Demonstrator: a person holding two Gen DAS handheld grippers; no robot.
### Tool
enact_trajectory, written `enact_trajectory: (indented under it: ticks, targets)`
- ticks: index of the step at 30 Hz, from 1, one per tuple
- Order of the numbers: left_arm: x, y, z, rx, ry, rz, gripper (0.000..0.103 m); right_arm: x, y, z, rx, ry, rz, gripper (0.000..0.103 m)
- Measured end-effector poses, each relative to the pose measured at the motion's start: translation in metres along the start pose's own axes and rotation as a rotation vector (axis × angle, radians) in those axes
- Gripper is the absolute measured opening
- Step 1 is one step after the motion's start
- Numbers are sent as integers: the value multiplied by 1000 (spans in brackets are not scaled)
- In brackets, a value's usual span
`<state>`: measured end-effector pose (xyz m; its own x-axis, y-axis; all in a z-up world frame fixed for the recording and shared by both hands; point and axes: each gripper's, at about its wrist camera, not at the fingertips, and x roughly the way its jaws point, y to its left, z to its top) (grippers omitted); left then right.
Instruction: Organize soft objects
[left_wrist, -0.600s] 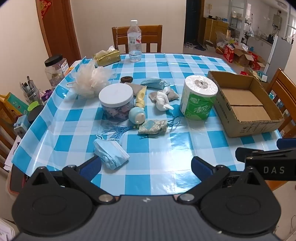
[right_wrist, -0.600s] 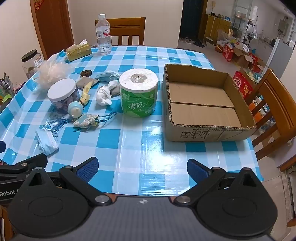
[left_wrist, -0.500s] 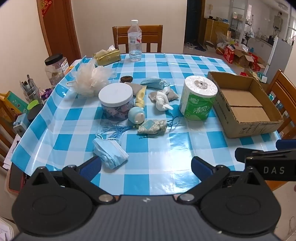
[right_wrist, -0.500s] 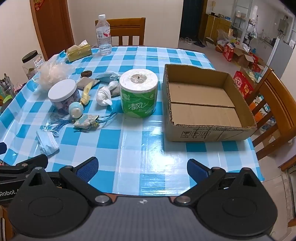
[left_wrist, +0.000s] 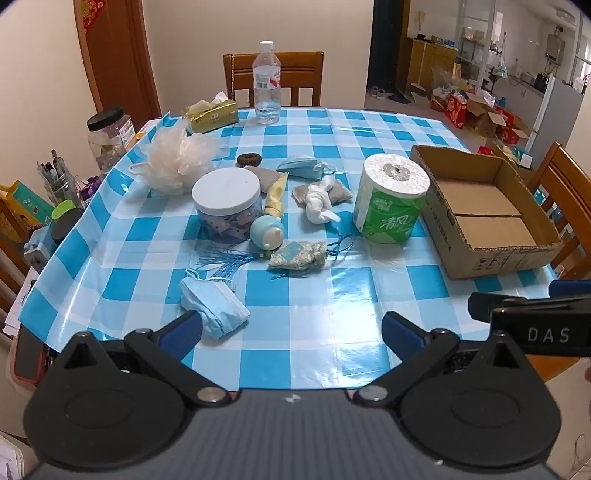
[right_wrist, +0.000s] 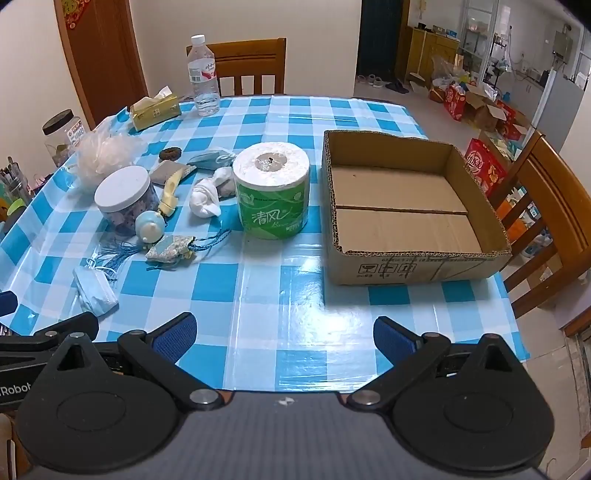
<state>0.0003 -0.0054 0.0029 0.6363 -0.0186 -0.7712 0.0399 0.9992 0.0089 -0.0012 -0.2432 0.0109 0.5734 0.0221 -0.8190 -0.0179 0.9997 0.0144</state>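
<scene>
Checked table (left_wrist: 295, 295), empty cardboard box (right_wrist: 399, 206), left gripper (left_wrist: 291, 332), right gripper (right_wrist: 284, 338) both released

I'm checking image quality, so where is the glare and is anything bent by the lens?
Right wrist view: strong white glare on the tablecloth in front of the cardboard box. Left wrist view: milder sheen beside the toilet roll; both views bow the walls and door frame at the edges.

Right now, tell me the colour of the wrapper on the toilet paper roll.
Green with white markings on the toilet paper roll; the right wrist view shows it best.
</scene>
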Motion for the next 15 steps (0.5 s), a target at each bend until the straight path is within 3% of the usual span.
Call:
enact_trajectory:
  ticks: [15]
  targets:
    - [1, -1, 0, -2, 4, 2, 102, 1, -3, 1, -7, -5, 4, 103]
